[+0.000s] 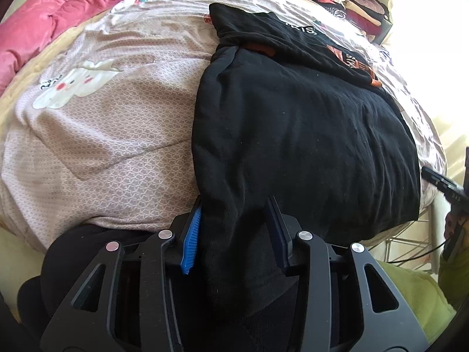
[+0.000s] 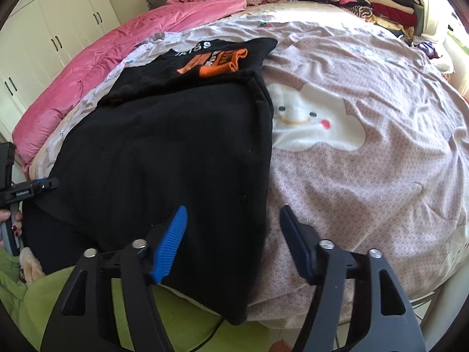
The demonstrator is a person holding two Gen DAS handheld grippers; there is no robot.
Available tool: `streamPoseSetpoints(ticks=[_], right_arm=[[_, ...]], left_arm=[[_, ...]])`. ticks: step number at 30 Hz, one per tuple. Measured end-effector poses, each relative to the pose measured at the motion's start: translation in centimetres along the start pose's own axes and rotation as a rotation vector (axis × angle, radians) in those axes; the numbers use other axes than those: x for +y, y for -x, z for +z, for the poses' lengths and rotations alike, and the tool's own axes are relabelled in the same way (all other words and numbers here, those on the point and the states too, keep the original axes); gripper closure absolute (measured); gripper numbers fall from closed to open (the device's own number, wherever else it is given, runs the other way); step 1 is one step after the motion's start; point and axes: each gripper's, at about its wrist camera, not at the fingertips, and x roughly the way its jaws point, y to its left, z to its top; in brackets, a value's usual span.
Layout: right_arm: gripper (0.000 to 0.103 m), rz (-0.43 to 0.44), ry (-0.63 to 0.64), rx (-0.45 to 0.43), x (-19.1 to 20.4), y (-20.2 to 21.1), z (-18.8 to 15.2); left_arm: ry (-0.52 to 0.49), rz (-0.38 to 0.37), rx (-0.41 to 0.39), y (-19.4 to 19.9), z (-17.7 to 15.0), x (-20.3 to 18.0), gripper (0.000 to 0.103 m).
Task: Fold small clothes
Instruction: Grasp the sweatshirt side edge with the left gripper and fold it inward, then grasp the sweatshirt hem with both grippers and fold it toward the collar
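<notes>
A wide bed, covered by a pale pink patterned sheet with white cartoon patches, is filling the room between cream wardrobe doors and a bright window side, with a pink quilt bunching along its far edge and folded clothes stacking in the far corner. A black garment with orange print is lying flat on the sheet, its near hem hanging over the bed's edge. The left hand-held gripper is sitting partly closed around that hem, though whether it is pinching is unclear, while the right hand-held gripper is hovering half open astride the garment's side edge.
</notes>
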Motion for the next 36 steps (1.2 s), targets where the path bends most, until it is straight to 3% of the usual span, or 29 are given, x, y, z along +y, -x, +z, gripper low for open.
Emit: streamPoseSetpoints(ticks=[2, 8, 9, 11, 12, 14, 16, 24, 31, 36], right_arm=[[0.052, 0.006, 0.003, 0.019, 0.0, -0.4, -0.3], [0.052, 0.019, -0.032, 0.038, -0.6, -1.5, -0.6], [0.053, 0.025, -0.037, 0.036, -0.7, -1.6, -0.6], [0.069, 0.028, -0.032, 0.032, -0.6, -1.7, -0.5], [0.073, 0.024, -0.023, 0.034, -0.5, -1.7, -0.4], [0.089, 0.035, -0.011, 0.032, -0.2, -1.5, -0.1], [0.094, 0.044, 0.001, 0.022, 0.0, -1.1, 0.1], [0.096, 0.095, 0.015, -0.105, 0.1, 2.4, 2.8], [0.096, 0.059, 0.059, -0.252, 0.0, 4.3, 8.1], [0.096, 0.041, 0.021, -0.286, -1.5, 3.2, 11.6]], left_arm=[[0.008, -0.002, 0.007, -0.4, 0.3, 0.1, 0.07], [0.04, -0.021, 0.008, -1.2, 1.0, 0.5, 0.071], [0.046, -0.025, 0.006, -1.2, 1.1, 0.5, 0.076], [0.057, -0.039, 0.004, -1.3, 1.2, 0.7, 0.095], [0.072, -0.052, 0.001, -1.2, 1.2, 0.8, 0.097], [0.071, -0.052, -0.012, -0.9, 1.3, 0.6, 0.098], [0.058, -0.059, -0.032, -0.3, 1.5, 0.3, 0.099], [0.059, -0.111, -0.14, 3.2, 3.6, 0.4, 0.099], [0.078, -0.131, -0.254, 5.2, 9.1, 0.7, 0.099], [0.097, -0.12, -0.298, 4.3, 13.0, 0.6, 0.099]])
